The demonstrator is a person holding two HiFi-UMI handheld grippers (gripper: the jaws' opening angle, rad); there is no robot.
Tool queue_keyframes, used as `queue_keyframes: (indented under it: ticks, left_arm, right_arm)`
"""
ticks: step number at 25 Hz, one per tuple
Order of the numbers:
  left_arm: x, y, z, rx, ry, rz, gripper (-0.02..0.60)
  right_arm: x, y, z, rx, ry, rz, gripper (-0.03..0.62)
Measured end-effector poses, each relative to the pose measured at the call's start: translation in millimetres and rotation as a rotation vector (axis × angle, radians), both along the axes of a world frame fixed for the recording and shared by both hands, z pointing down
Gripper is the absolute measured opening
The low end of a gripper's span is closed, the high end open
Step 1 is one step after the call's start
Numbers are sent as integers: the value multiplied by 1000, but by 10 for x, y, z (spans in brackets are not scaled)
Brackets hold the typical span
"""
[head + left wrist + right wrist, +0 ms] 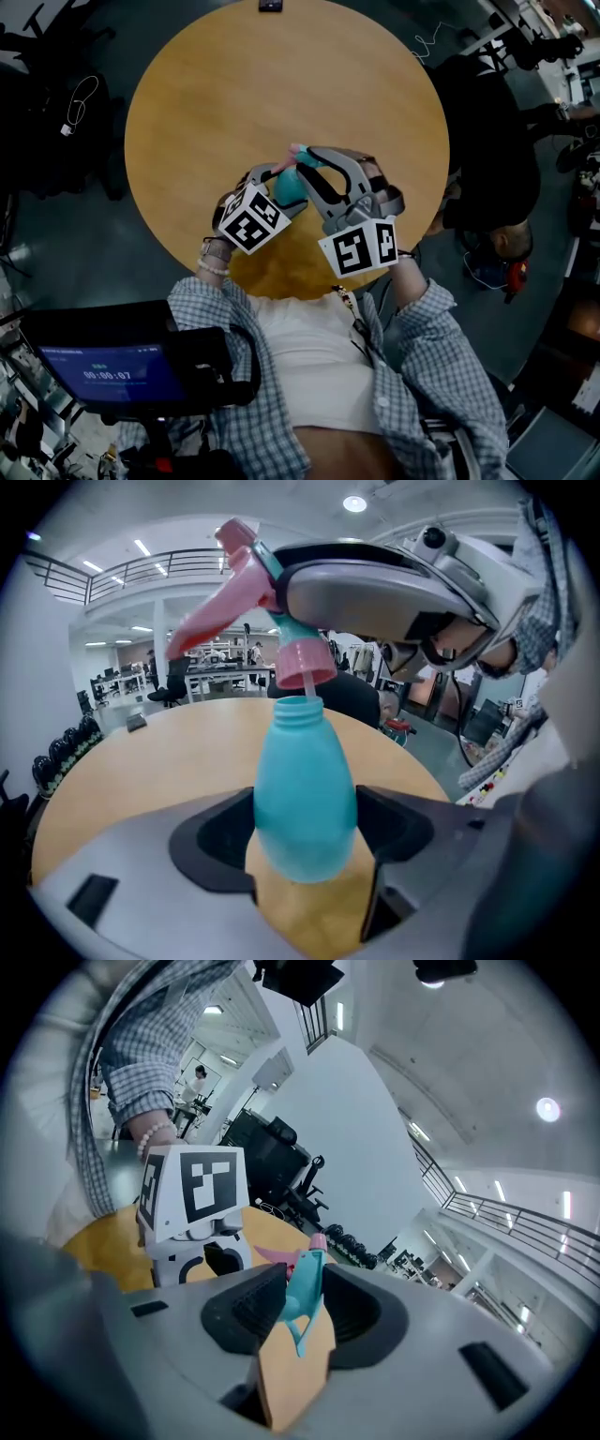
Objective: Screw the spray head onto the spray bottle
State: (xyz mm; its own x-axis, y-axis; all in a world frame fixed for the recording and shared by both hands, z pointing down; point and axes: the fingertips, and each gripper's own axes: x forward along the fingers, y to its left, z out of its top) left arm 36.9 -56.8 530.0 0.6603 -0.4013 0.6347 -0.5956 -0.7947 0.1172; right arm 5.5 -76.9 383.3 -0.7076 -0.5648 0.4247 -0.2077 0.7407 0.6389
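Over the near part of the round wooden table point(234, 84), my left gripper point(277, 192) is shut on a teal spray bottle point(305, 799), held upright with its threaded neck open. My right gripper point(319, 169) is shut on the pink and teal spray head point(253, 583). The head's pink collar point(305, 663) hangs just above the bottle's neck, tilted, with the thin tube reaching down into the opening. In the right gripper view the spray head point(302, 1293) sits between the two dark pads, and the left gripper's marker cube point(192, 1194) stands close behind it.
A small dark flat object point(270, 6) lies at the table's far edge. A black office chair point(487, 150) stands to the right of the table. A cart with a lit screen point(112, 370) is at my lower left.
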Motion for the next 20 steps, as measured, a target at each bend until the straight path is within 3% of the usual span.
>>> queue_keyframes:
  ticks: [9,15,20]
  left_arm:
    - [-26,-70,-35,24,-20,-20,351]
    - [-62,-84,10,56,-77,-8,351]
    - [-63,-93,20,60,-84,-11,351]
  right_arm:
    - [-38,46,31,82,1,12,120]
    - [-64,80,-1,84,-21,1,120]
    - [-96,100,91,101,37,-20,120]
